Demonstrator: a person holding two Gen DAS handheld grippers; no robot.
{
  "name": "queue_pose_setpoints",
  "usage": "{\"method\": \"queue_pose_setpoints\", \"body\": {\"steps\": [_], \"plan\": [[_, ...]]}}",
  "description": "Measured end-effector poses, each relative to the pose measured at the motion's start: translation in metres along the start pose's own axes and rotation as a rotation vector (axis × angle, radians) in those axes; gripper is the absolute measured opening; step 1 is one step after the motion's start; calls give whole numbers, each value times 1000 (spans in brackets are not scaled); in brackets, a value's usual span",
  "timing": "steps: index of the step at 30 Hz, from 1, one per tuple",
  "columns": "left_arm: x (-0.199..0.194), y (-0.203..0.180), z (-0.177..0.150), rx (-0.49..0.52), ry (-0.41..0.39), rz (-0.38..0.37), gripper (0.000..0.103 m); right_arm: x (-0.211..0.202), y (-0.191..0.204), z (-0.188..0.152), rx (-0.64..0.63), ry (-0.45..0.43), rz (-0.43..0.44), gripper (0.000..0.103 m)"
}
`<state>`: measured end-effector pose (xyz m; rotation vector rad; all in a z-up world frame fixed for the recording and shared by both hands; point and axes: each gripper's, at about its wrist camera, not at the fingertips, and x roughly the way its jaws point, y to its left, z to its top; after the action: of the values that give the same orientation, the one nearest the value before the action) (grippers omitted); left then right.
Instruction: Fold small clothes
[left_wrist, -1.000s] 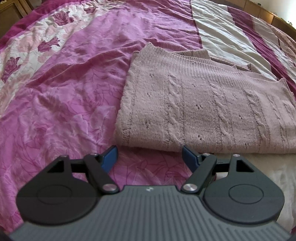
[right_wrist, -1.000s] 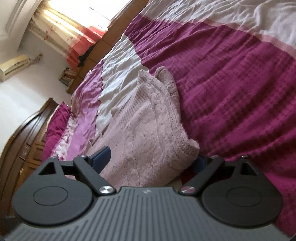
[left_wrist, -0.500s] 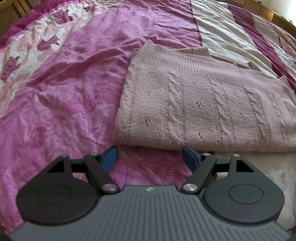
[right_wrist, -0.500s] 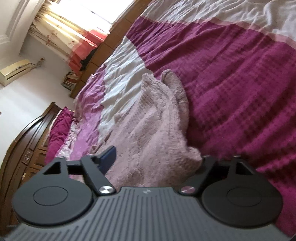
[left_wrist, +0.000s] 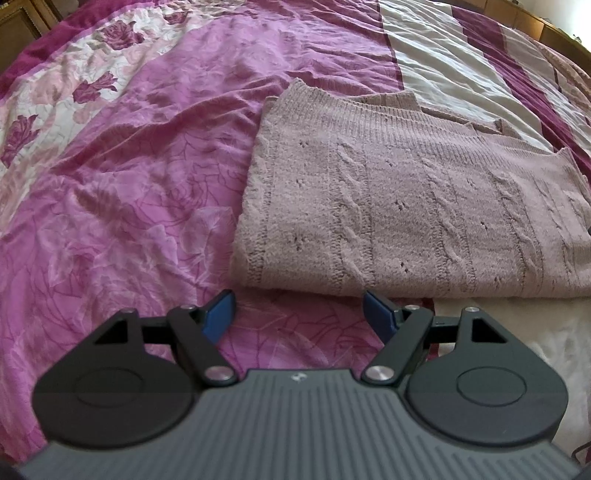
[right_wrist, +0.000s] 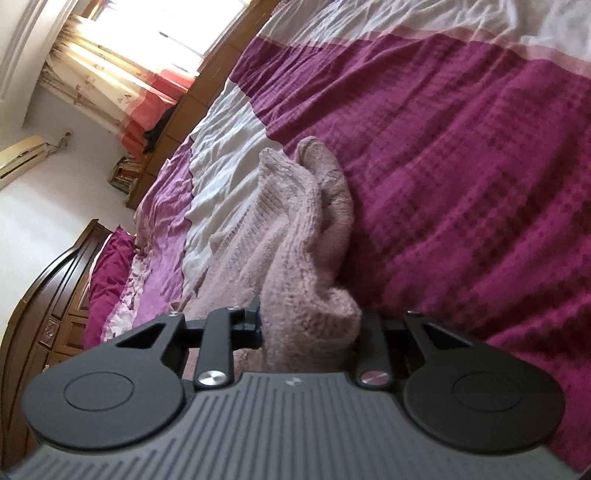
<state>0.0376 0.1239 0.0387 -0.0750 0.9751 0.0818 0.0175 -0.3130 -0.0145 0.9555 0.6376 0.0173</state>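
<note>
Tilting downward, right gripper (right_wrist: 308, 325) fingers just closed on sweater (right_wrist: 306, 295); left gripper (left_wrist: 299, 312) released.

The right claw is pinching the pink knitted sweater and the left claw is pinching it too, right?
Not quite. The right claw has just closed on the pink knitted sweater, but the left claw is open, just short of its edge. The left wrist view shows this.

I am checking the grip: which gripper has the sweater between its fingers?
The right gripper, closing on the pink sweater. The left gripper is open, holding nothing.
</note>
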Motion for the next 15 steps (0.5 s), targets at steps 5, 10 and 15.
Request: {"method": "queue_pose_setpoints", "body": {"steps": [5,10,15], "plan": [[-3,2,1,0,-4,3,77,-8,9,0,-24,-27,35,28],[-8,7,1,-9,-10,2,77,-11,30,3,-68,-47,68,28],[-13,12,4,-4,-22,4,77,-13,55,3,-124,-59,93,27]]}}
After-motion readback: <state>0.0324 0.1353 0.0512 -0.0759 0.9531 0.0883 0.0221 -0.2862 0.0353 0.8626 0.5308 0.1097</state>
